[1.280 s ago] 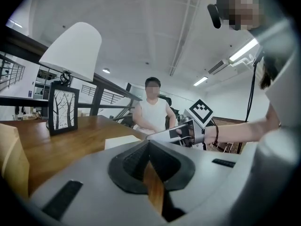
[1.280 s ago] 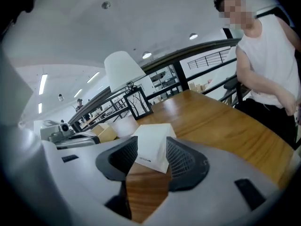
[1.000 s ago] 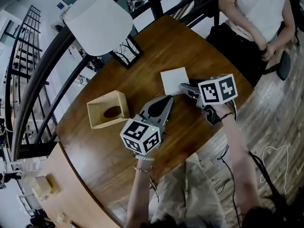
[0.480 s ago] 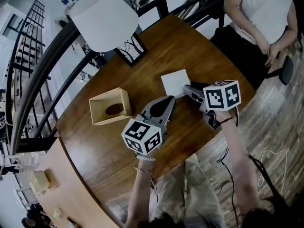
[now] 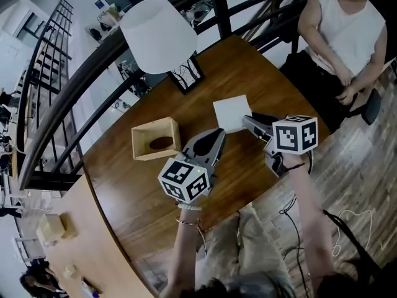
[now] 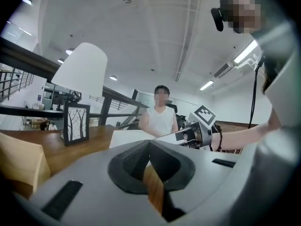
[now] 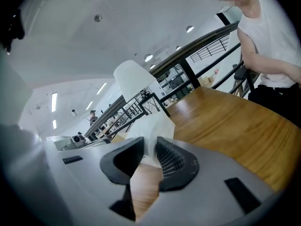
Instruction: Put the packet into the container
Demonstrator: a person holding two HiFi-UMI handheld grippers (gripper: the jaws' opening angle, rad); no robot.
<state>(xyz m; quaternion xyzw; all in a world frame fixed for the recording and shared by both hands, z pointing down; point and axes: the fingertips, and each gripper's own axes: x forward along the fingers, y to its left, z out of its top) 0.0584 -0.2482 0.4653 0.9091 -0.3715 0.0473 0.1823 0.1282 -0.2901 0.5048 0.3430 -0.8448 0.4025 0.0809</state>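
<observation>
Right gripper [image 7: 150, 142] pinches packet [image 7: 153, 126]; gripped edge hidden.

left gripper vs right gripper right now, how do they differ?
Left gripper has its jaws together on nothing; right gripper has its jaws closed on the edge of the white packet. Left gripper sits between the container and the packet; right gripper sits on the packet's other side. Both are low over the table.

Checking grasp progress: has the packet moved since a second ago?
No. The packet sits where it was, flat on the table between frame and right gripper.
</observation>
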